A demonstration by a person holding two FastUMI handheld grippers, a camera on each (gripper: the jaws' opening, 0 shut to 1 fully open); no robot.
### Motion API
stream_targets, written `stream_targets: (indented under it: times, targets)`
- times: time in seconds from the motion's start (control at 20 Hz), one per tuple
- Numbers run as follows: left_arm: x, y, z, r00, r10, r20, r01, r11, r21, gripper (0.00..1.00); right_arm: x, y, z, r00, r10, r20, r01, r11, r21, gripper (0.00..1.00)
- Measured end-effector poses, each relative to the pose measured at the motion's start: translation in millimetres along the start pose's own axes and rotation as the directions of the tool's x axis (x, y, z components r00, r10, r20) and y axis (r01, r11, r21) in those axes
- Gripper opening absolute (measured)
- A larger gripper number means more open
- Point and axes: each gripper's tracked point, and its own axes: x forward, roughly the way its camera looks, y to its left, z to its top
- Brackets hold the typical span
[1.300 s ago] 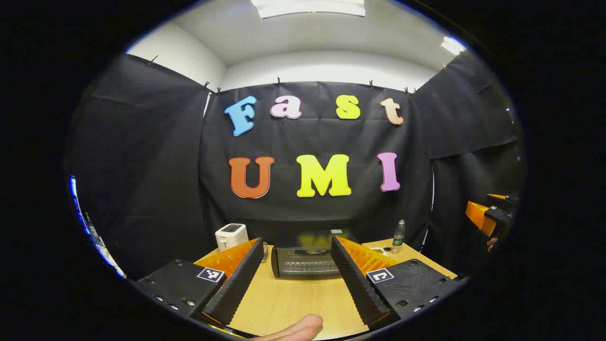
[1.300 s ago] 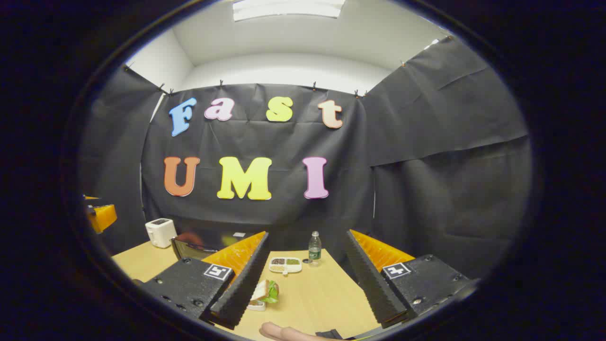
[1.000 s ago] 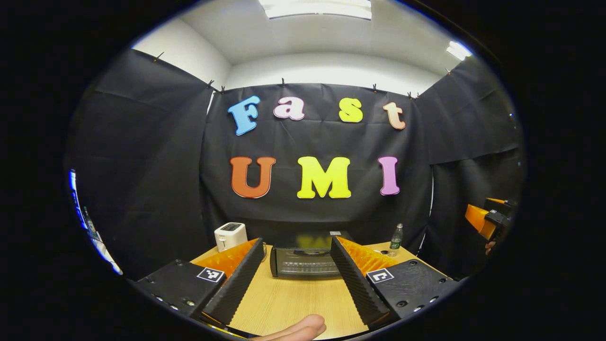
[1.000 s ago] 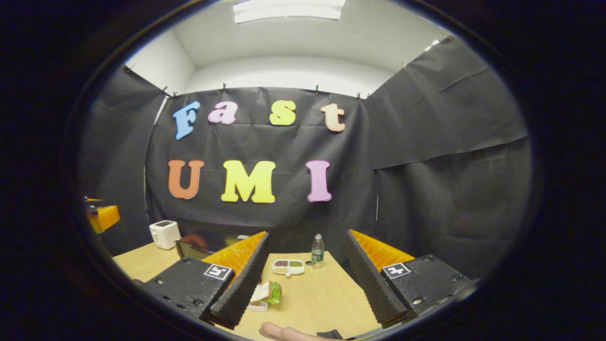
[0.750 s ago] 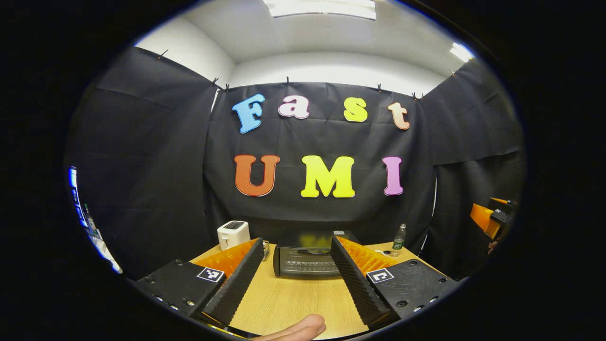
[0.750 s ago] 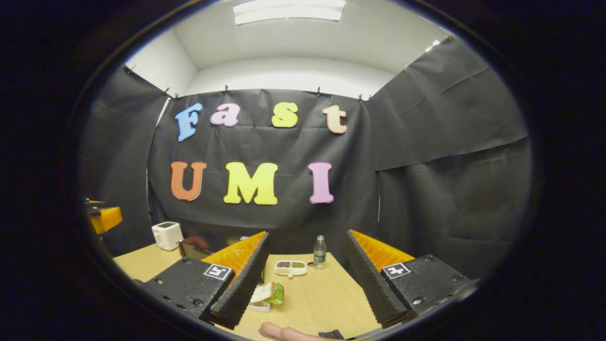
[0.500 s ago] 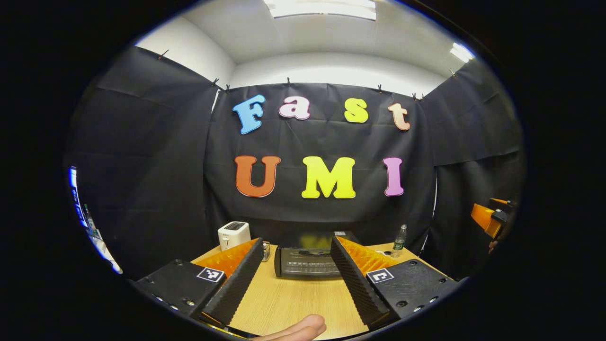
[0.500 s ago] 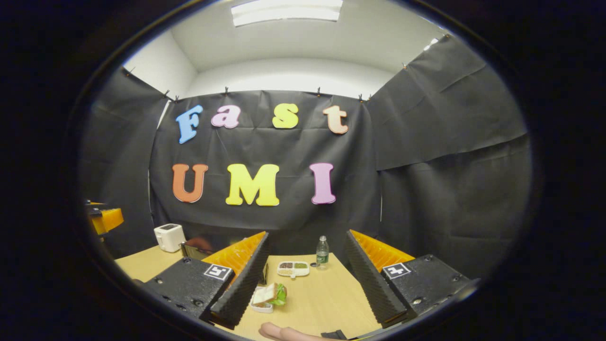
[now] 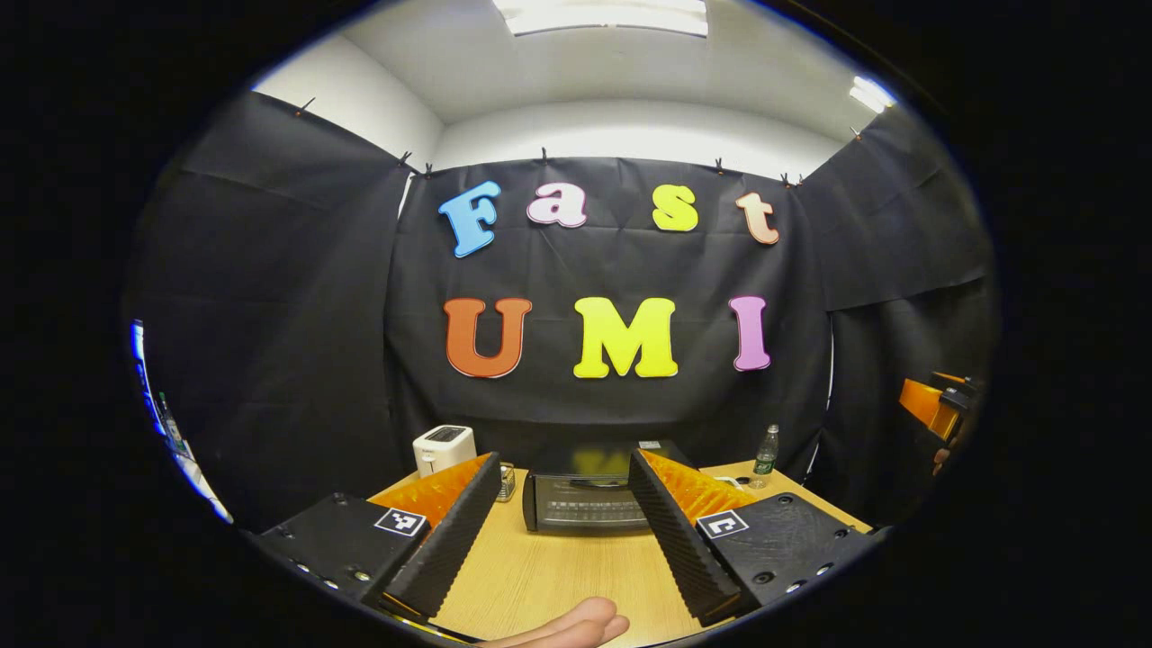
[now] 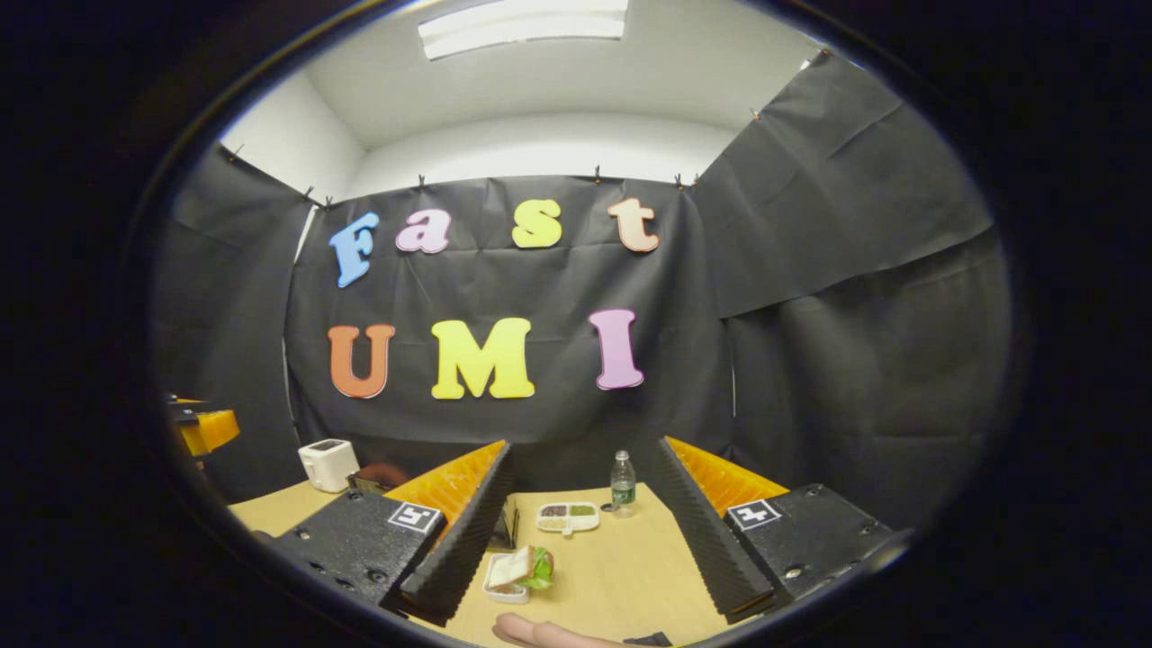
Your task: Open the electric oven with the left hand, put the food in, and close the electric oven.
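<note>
Left gripper view: oven [image 9: 576, 506] broadside, door-forward.

Bright ceiling panel [image 9: 601, 15] overhead; sharp centre, fisheye-bent edges

Left gripper view: camera rides above the left gripper [image 9: 562, 526], facing level toward the back wall, set back from the oven [image 9: 580, 502], which sits straight ahead between the fingers at the table's [image 9: 558, 576] far side. The other gripper [image 9: 931, 409] shows at the right edge.

Right gripper view: camera above the right gripper [image 10: 585, 526], same facing, standing further right, tipped slightly down; the sandwich [image 10: 522, 569] lies near, just inside the left finger.

Shared: table, toaster [image 9: 444, 447] [image 10: 328, 463], water bottle [image 9: 766, 448] [image 10: 622, 483], back wall. Left gripper appears at this view's left edge [image 10: 205, 428].
</note>
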Motion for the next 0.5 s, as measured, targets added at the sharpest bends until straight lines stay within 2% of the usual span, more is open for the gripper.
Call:
stream_targets:
  times: [0.1,0.3,0.5]
  targets:
    - [20.0,2.8,-1.8,1.0,0.007,0.001,-0.007,1.0,-0.004,0.94,8.8,-1.8,-2.0,1.0,-0.001,0.006,0.001,1.0,0.0,0.94]
    - [77.8,-12.0,-21.4,0.998,-0.05,-0.041,0.049,0.998,-0.035,0.94,29.1,-9.2,-10.5,1.0,0.001,0.019,-0.001,1.0,-0.002,0.95]
    - [154.9,-31.3,-52.8,0.99,-0.106,-0.092,0.103,0.994,-0.044,0.93,47.5,-20.4,-21.1,1.0,-0.003,0.01,0.004,1.0,-0.01,0.95]
